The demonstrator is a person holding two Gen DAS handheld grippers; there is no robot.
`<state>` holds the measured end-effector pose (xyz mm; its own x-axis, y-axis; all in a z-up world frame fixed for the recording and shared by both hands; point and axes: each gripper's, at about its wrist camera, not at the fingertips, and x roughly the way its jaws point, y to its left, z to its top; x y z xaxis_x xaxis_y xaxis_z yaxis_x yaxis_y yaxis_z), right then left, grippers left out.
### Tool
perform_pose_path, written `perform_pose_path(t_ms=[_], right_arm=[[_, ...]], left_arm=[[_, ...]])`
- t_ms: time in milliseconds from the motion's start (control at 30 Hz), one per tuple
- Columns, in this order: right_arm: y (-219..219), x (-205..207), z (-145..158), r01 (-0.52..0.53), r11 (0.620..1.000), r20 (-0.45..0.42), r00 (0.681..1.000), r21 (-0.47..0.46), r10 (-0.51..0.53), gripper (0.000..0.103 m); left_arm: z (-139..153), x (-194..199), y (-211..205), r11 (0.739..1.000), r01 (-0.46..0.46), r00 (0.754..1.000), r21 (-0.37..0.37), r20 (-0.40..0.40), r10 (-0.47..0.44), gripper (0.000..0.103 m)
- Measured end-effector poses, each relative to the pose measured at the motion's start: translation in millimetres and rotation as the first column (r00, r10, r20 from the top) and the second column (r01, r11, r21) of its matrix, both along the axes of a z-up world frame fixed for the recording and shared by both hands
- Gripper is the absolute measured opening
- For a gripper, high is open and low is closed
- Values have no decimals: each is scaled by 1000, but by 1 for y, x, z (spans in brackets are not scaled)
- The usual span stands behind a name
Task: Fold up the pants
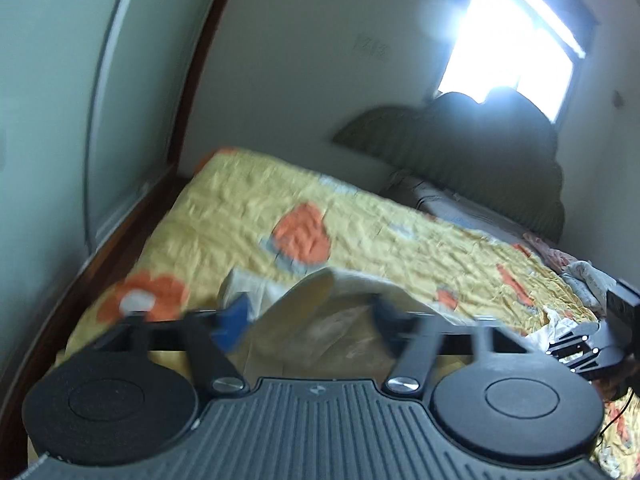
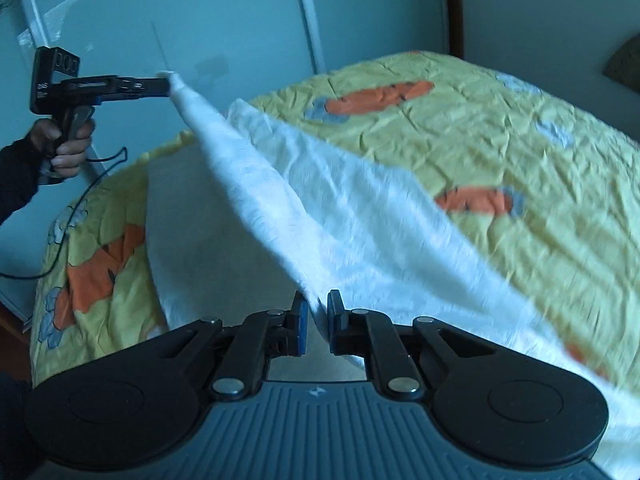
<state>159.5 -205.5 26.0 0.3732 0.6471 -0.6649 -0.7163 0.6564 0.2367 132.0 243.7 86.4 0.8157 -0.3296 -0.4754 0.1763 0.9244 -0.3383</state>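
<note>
The right gripper (image 2: 318,320) is pinched onto an edge of the white pants (image 2: 320,200). From there the pants stretch in a taut ridge away and to the left, lifted above the yellow flowered bedspread (image 2: 480,140). Their far tip sits at the left gripper (image 1: 310,316), whose jaws stand wide apart around the cloth.

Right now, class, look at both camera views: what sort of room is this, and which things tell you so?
Most likely a bedroom. A bed under a yellow quilt with orange flowers fills both views, dark bedding is piled below the window, and pale wardrobe-like doors stand beside the bed.
</note>
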Motion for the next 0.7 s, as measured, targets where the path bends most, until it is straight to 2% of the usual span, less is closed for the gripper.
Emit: perform_pose_path(t_ms=[33,133,233,300,400,467,567,600,633,667,700], right_arm=[[-1,2,-2,26,1000,-3,1000,17,-26,10],[-1,7,4,59,997,12,998,47,-60,10],[2,9,12,60,997,30,998,54,-62,9],[4,8,14,64,997,38,997,47,-65,9],[3,8,15,77,996,37,996,51,-79,10],[1,7,18,83,995,40,996,56,-86,10],[0,5,23,88,995,45,995,57,-90,10],[0,5,24,89,994,48,995,57,-91,10],[0,4,25,91,994,51,994,58,-94,10],[0,3,26,93,994,53,994,60,-97,10],[0,2,27,96,993,55,993,62,-100,10]], left_arm=[[-2,-5,1,1000,-7,1000,-7,-10,7,88],[-1,-24,3,999,-21,999,-49,-41,19,88],[-2,-49,7,983,-66,996,-170,-68,55,90],[-10,-60,8,953,-125,988,-277,-123,94,91],[-29,-69,8,880,-224,961,-418,-243,129,91],[-40,-71,7,838,-290,938,-462,-312,152,90],[-50,-70,8,776,-372,910,-510,-367,195,85],[-51,-68,9,765,-391,904,-512,-370,214,81],[-50,-65,9,766,-401,900,-503,-372,227,75],[-49,-61,7,775,-403,898,-487,-376,230,70],[-48,-57,5,784,-397,897,-476,-381,223,70]])
